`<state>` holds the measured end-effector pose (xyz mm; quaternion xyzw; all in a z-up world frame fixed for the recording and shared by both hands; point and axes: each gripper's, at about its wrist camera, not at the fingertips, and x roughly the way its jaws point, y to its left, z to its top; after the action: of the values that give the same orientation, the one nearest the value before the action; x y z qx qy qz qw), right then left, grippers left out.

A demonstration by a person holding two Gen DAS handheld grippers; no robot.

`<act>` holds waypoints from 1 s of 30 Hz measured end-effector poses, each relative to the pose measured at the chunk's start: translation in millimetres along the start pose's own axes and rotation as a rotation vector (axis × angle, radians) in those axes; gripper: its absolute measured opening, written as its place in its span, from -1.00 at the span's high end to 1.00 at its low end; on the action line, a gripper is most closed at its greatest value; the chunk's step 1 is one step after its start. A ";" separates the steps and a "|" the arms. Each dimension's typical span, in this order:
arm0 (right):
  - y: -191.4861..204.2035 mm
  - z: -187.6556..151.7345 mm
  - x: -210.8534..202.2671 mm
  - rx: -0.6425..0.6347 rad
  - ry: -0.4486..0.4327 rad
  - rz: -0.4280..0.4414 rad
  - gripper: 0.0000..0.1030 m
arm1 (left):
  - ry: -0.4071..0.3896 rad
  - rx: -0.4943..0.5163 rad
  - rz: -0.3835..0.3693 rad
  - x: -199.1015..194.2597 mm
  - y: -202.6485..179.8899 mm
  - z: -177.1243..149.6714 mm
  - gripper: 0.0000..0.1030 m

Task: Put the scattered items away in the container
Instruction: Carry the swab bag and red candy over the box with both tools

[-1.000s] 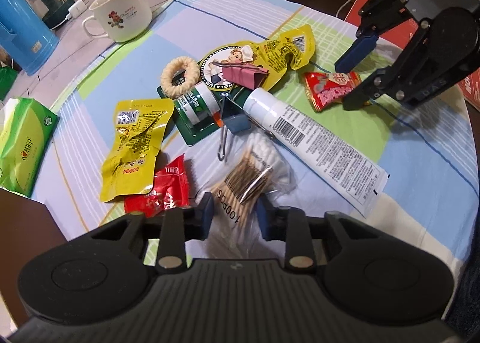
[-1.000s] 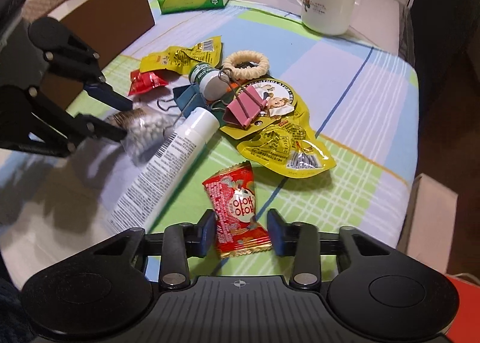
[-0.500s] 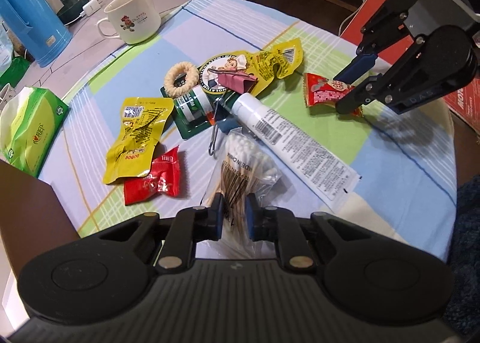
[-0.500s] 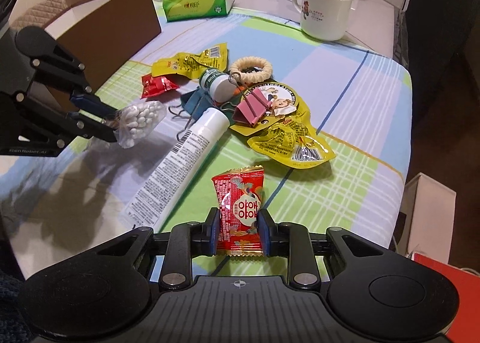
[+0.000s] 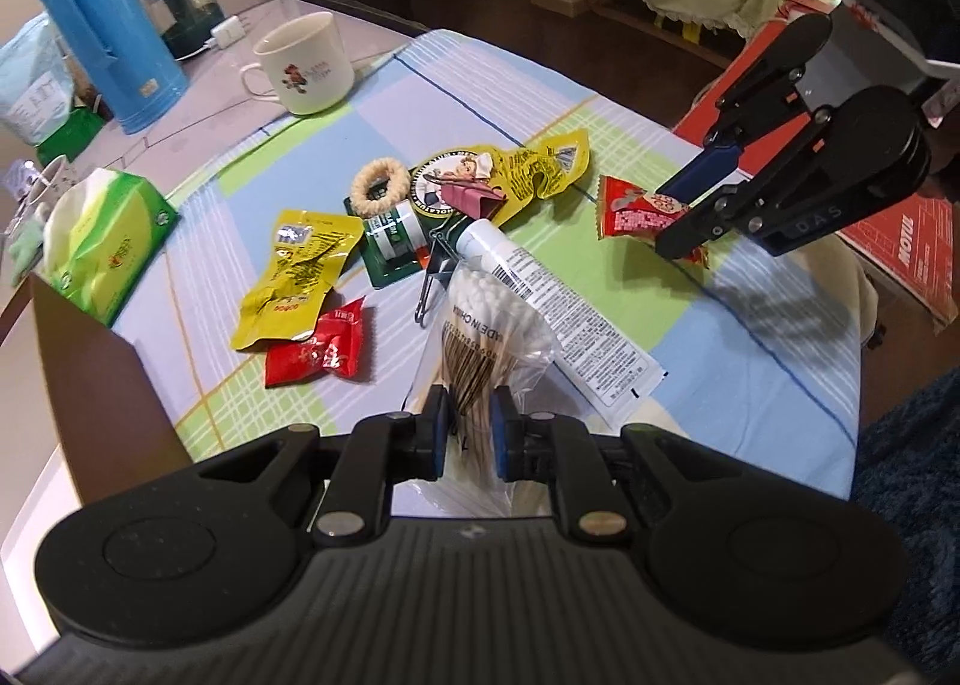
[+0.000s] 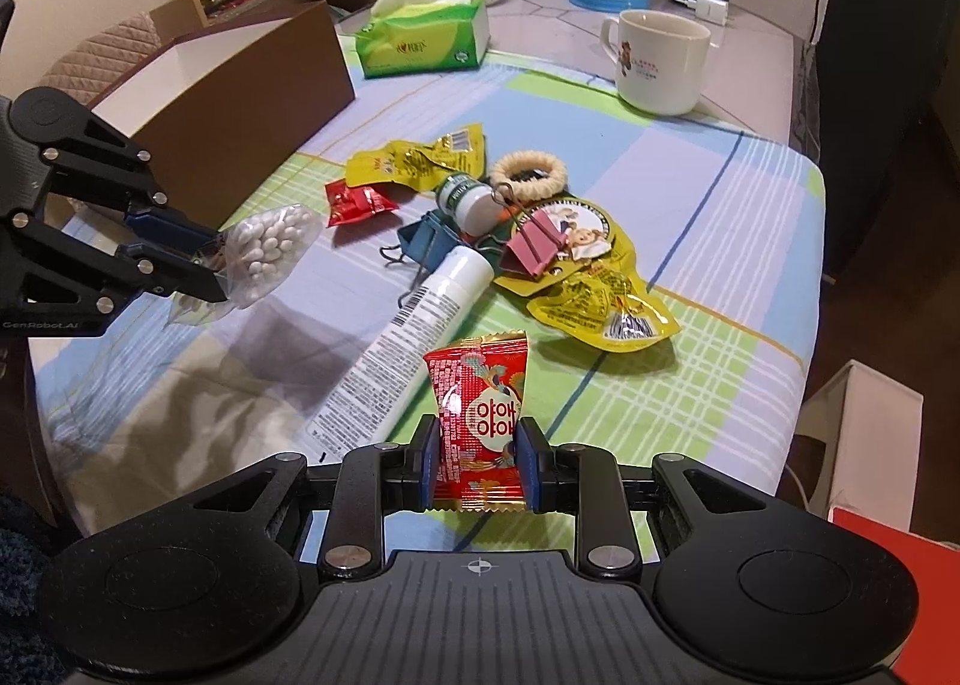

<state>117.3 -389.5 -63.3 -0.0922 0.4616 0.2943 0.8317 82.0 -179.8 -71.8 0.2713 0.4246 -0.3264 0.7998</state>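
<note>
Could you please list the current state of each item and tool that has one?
Left tool: shut on cotton swab bag, lifted.
Right tool: shut on red snack packet, lifted.
White tube: lying flat, capped.
Pink binder clip: lying on yellow packet.
Mug: upright.
Brown box: open-topped.

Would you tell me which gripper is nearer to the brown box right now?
Left. The left gripper, shut on the cotton swab bag, hangs just in front of the brown box. The right gripper, shut on the red snack packet, is farther off, beyond the white tube.
</note>
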 end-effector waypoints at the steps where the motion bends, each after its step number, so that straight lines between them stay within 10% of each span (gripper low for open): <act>1: 0.6 0.1 -0.5 -0.005 -0.001 0.001 0.50 | -0.001 -0.007 0.005 -2.3 -1.0 -1.2 0.78; 30: 46.8 17.7 -21.4 0.050 -0.047 -0.062 0.50 | -0.137 -0.009 -0.007 -57.1 25.5 -22.6 0.78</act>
<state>94.5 -352.7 -30.3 -0.0788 0.4460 0.2587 0.8532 65.5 -130.8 -30.1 0.2431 0.3711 -0.3452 0.8270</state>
